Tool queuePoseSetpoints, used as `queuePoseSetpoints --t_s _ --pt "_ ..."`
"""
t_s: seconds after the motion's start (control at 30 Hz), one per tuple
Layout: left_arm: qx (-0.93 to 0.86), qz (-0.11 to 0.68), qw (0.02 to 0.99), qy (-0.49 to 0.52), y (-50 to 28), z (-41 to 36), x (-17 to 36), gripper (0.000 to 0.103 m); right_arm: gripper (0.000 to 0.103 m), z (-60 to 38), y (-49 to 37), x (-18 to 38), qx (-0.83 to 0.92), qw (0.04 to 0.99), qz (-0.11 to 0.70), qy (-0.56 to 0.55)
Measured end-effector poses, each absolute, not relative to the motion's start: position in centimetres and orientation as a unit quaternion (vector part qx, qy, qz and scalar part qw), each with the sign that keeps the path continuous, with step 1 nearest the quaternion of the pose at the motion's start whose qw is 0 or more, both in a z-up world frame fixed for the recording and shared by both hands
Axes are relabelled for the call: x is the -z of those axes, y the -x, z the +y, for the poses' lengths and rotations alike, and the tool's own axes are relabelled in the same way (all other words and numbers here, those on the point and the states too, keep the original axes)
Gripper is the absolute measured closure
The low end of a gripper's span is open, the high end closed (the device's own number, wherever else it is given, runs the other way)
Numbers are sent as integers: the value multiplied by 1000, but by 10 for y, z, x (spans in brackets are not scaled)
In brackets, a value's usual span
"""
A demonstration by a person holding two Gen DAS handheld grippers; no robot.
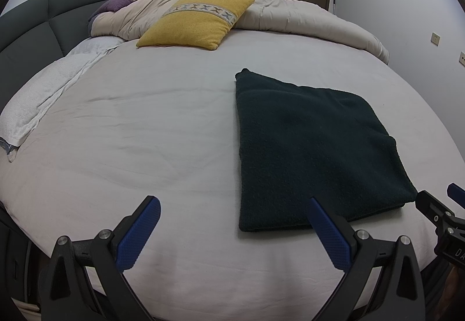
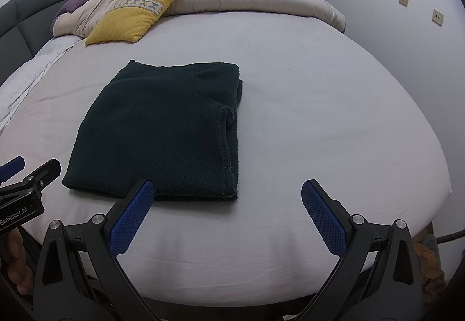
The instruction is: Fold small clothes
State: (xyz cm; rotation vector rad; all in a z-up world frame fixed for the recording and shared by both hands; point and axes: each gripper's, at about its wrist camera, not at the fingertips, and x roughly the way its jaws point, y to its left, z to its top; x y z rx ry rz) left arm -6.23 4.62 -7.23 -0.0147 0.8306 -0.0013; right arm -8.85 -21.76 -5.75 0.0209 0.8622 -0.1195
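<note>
A bedroom, seen from two cameras mounted on hand-held grippers, both looking across a wide bed (image 1: 145, 123) covered in a pale sheet.

At far left a dark padded headboard (image 1: 35, 21) runs along the bed's edge, with a white towel (image 1: 43, 91) laid beside it. Further in, a yellow cushion (image 1: 197, 21) leans on a bunched beige duvet (image 1: 305, 19) — the bedding appears pushed to the far side, probably to leave the near sheet free as a folding surface.

The left gripper (image 1: 235, 204) hovers over the near edge of the bed, its blue-padded fingers (image 1: 139, 233) spread wide and holding nothing. Its right finger overlaps the near left corner of the garment in this view; whether it touches the cloth cannot be told.

To the right of centre lies the task's thing: a dark knitted garment (image 1: 308, 146), folded into a neat, flat rectangle on the sheet. In the right camera's view its stacked layers (image 2: 232, 129) show along the right edge, so at least one fold looks done.

The right gripper (image 2: 228, 190) also hangs at the near edge, fingers (image 2: 130, 219) wide apart and empty, with its left finger in front of the garment's near edge. Both tools sit low and close to that edge, likely placed either to take it for another fold or to leave it finished.
</note>
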Motion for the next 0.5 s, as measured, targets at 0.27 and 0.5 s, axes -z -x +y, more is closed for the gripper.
queuePoseSetpoints --t_s 0.27,0.5 --pt "4 407 913 5 59 50 74 0 0 -214 90 59 58 906 419 -11" --pt "5 409 912 4 57 55 75 0 0 -213 91 58 58 906 420 -12"
